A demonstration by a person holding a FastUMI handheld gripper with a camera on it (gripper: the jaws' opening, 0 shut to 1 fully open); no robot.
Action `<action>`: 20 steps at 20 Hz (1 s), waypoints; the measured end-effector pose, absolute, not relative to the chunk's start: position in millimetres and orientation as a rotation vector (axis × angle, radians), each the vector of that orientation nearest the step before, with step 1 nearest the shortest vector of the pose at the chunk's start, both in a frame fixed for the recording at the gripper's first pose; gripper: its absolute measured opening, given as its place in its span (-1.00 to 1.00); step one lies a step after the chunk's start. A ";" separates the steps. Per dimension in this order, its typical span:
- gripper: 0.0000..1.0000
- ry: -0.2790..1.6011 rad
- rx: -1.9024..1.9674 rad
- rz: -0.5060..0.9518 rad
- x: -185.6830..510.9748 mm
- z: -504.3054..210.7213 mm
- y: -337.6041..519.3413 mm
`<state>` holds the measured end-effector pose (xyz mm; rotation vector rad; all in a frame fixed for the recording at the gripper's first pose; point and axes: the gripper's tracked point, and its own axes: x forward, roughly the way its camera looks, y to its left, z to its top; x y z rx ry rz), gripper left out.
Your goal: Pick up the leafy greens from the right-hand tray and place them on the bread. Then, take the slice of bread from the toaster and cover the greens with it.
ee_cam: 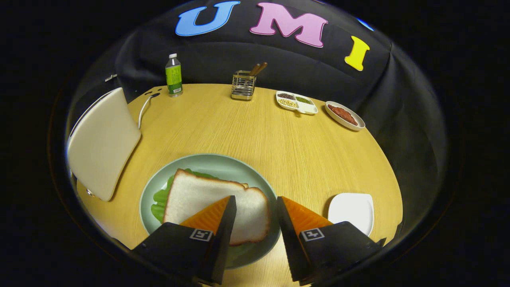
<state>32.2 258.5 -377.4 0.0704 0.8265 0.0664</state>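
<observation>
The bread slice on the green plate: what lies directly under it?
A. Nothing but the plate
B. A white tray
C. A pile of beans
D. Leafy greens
D: green leaves stick out from under the bread slice on the plate, while the open gripper holds nothing.

bread slice (215, 203) flat atop leafy greens (160, 199) | both on plate (215, 163) | tray (352, 209) bare
</observation>
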 end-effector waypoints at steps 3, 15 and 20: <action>0.57 0.822 0.096 0.059 30.8 -372.1 252.3; 0.98 0.704 0.203 0.051 32.1 -311.3 214.5; 0.98 0.650 0.224 0.084 36.4 -277.0 198.5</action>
